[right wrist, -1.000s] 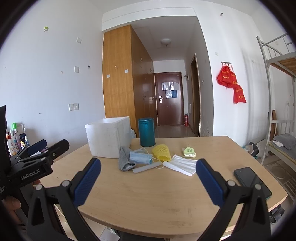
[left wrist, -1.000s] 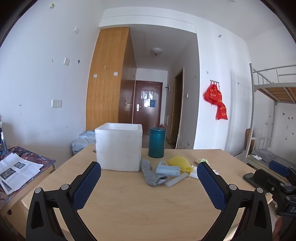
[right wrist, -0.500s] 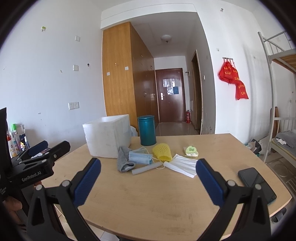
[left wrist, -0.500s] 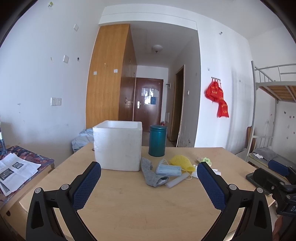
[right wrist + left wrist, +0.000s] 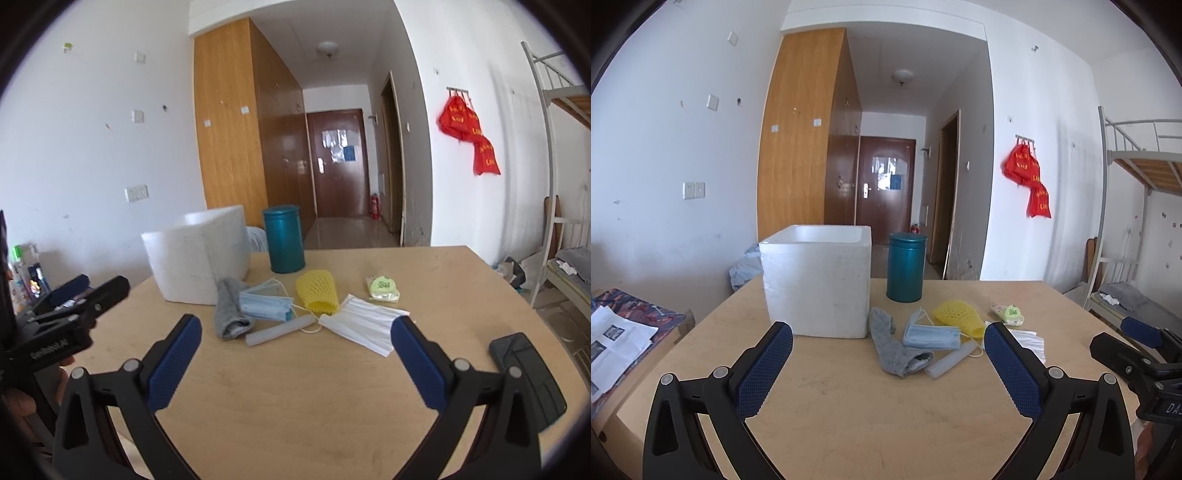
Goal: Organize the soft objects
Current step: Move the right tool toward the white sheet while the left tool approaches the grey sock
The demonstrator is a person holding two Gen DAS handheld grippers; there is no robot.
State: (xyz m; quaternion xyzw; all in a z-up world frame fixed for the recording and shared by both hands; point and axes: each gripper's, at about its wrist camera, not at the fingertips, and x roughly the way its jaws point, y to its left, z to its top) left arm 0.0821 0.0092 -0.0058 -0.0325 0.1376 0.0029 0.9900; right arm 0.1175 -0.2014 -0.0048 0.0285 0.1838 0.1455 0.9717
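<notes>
Roughly level over the wooden table (image 5: 849, 424) in left wrist view: left gripper (image 5: 888, 354) spread wide, empty; grey sock (image 5: 892, 345) and blue face mask (image 5: 931, 334) heaped just beside the white foam box (image 5: 816, 284).

Right wrist view: right gripper (image 5: 295, 349) likewise wide, holding nothing. Risk judged: mask ear loops snagging the yellow foam net (image 5: 318, 291) or white foam tube (image 5: 280, 330), dragging neighbours along.

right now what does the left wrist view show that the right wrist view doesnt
Only the left wrist view shows the printed papers on the patterned side surface.

Only the right wrist view shows the black phone at the table's right edge, the bottles at far left, and the white mask unobstructed.

Both show the foam box, teal can, grey sock, blue mask, yellow net and both open grippers.
</notes>
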